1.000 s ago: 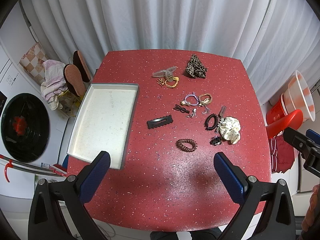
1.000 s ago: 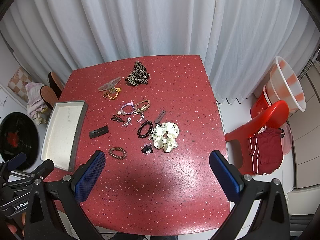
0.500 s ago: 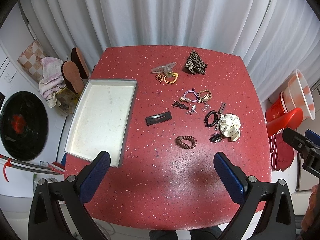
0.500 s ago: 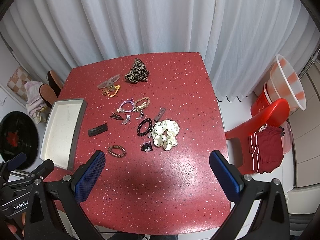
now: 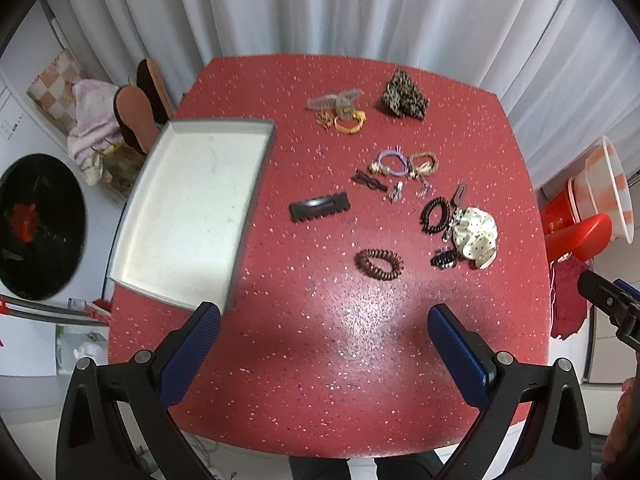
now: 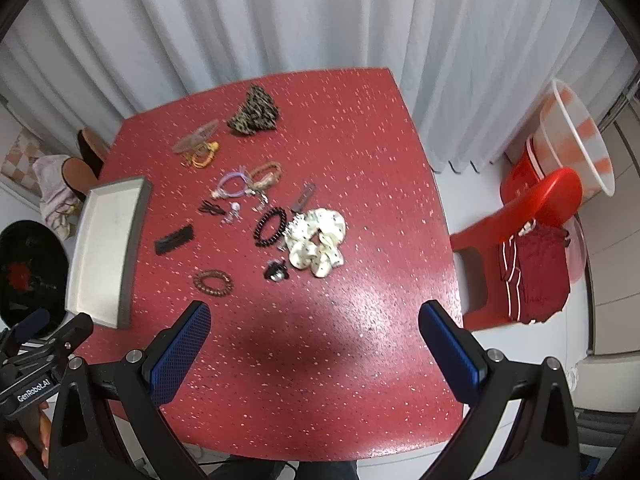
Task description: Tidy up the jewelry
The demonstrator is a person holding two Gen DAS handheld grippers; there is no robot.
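A grey tray [image 5: 256, 168] [image 6: 136, 224] with a white floor lies at the left of the red table [image 5: 320, 360] [image 6: 304, 360]. Scattered to its right are a black hair clip [image 5: 319, 208] [image 6: 174, 239], a brown spiral tie [image 5: 378, 264] [image 6: 213, 281], a black bead bracelet [image 5: 434, 214] [image 6: 271, 226], a white dotted scrunchie [image 5: 478, 236] [image 6: 318, 242], purple ties [image 5: 390, 160] [image 6: 234, 185], a clear claw clip [image 5: 334, 101] [image 6: 196, 141] and a leopard scrunchie [image 5: 404, 96] [image 6: 254, 114]. My left gripper [image 5: 324, 352] and right gripper [image 6: 314, 348] hover open above the table's near side, holding nothing.
White curtains hang behind the table. A red chair [image 6: 532, 216] with dark red cloth and a pale tub [image 6: 576, 136] stand to the right. Shoes [image 5: 136, 108], a towel and a black round appliance door [image 5: 38, 224] are at the left.
Both grippers have drawn back and up a little, so the table looks slightly smaller and shifted. No object has moved and both grippers stay open.
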